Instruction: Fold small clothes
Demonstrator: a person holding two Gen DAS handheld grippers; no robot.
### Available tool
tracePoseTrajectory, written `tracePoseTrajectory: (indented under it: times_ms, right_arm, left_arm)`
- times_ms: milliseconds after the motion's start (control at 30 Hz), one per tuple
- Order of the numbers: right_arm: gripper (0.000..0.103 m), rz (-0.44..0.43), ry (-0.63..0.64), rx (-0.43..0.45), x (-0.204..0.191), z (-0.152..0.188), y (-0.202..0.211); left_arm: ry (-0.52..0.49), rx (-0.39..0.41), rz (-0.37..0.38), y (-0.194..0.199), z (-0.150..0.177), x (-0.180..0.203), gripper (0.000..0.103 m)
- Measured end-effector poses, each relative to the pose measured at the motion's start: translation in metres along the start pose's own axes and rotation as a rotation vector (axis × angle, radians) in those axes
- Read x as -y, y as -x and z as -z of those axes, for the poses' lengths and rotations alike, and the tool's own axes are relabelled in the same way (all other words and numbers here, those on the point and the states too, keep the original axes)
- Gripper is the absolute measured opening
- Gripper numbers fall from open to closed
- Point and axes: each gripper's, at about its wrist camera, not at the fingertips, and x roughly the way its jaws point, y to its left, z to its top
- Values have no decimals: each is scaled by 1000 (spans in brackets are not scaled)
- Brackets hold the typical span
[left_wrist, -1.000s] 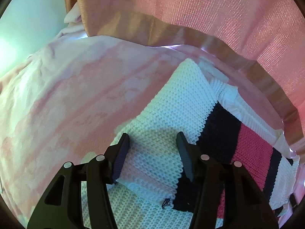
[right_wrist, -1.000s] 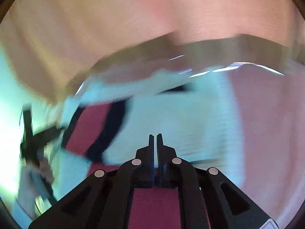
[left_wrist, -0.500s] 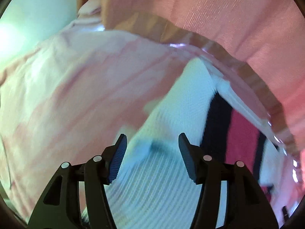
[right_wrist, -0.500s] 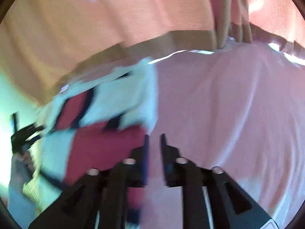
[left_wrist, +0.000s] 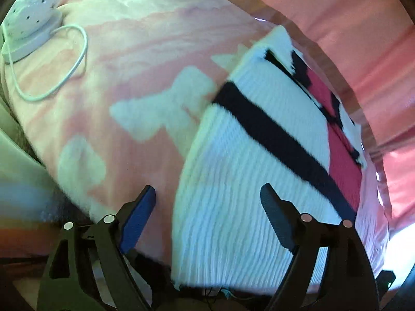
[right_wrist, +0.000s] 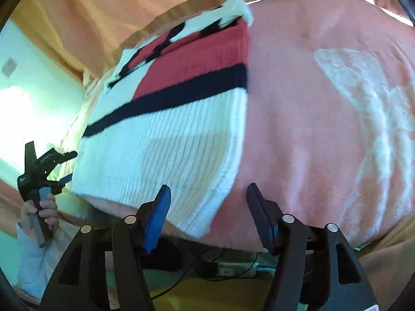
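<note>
Striped knit sweater (left_wrist: 249, 186) lies folded on a pink blanket (left_wrist: 135, 83); left gripper (left_wrist: 207, 204) and right gripper (right_wrist: 207, 202) are both opening, holding nothing.

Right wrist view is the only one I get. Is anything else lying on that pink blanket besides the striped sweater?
Observer: Yes. The left wrist view shows a white dotted lamp at the blanket's far left corner.
Operator: Is it plugged in?
Observer: I can't tell, but a white cord loops from its base across the blanket.
Operator: I can see the other gripper only from the side. Is it holding the sweater?
Observer: No. The left gripper's jaws are opening, and the sweater's white edge lies beneath them, ungripped.
</note>
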Motion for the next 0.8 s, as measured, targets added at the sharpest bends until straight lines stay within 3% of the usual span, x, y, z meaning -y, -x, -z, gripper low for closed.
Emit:
tracePoseTrajectory:
  times_ms: [200,233,267,300,333,367,400,533,667,800]
  right_arm:
    - [58,-53,-7,44,0,-4,0]
    - [46,-71,-18,45,1,-6,-2]
    - [39,-83,-28,39,2,-7,-5]
    - [16,-87,-30,32,3,-9,-8]
    - [7,-113,-37,19,4,-10,-11]
    - [7,-125,-51,17,7,-10,-10]
    - [7,-124,-61,29,8,-11,-8]
    - [6,-106,-44,147,10,-16,42]
    - [6,-50,5,207,20,-4,103]
    - [6,-6,-4,197,34,30,152]
  left_arm:
    - [-53,-11,40,3,15,6,81]
    - [-53,-10,46,3,13,6,74]
    - [-49,-10,56,2,13,7,61]
    - [-47,-18,66,1,11,8,56]
    - [-42,-21,74,0,12,8,37]
    - [-28,-70,121,-7,11,8,12]
    - [-19,-94,139,-11,11,10,12]
    - [-101,-29,104,10,25,31,11]
    - [-160,-23,201,56,61,43,10]
    - [-231,-52,263,96,111,52,10]
